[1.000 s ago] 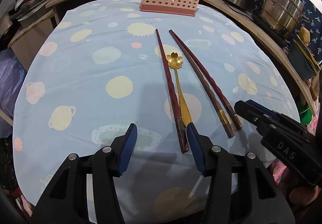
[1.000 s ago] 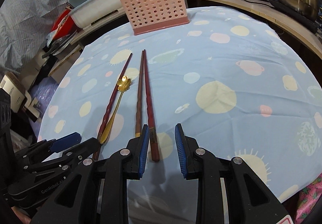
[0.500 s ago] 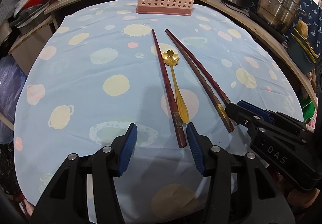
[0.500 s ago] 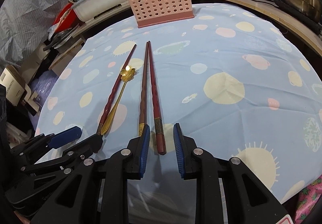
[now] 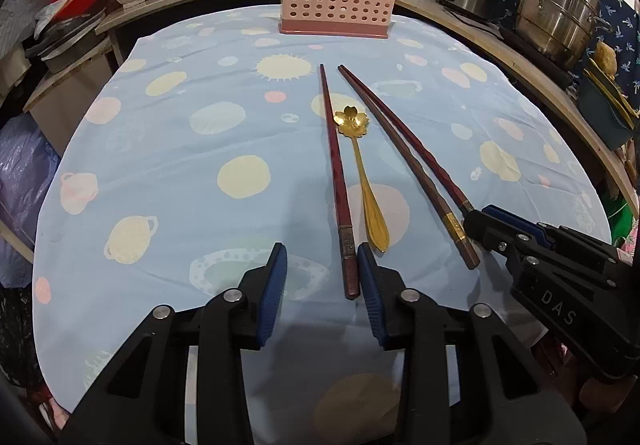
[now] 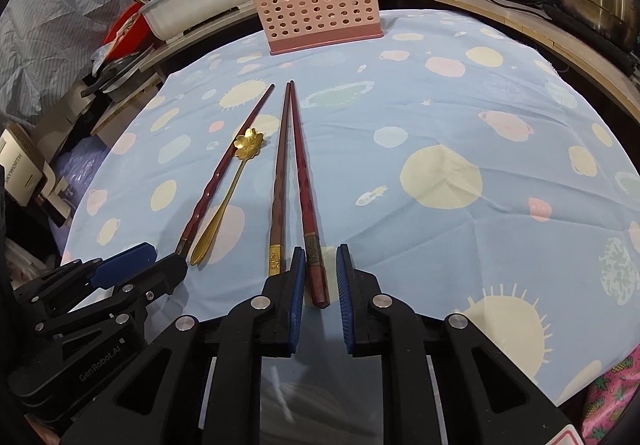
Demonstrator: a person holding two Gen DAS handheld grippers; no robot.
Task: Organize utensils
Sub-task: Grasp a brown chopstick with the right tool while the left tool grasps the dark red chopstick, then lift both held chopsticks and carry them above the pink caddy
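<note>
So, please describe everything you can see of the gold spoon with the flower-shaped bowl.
The gold spoon looks like shiny metal. Its bowl, shaped like a five-petal flower, points toward the pink utensil basket; the slim stem widens into a leaf-shaped handle end nearest the cameras. It lies flat on the blue patterned tablecloth, close beside the lone dark red chopstick, with the chopstick pair on its other side. Neither hand-held gripper touches it.

A blue planet-print tablecloth carries three chopsticks, a gold spoon and a pink basket.
</note>
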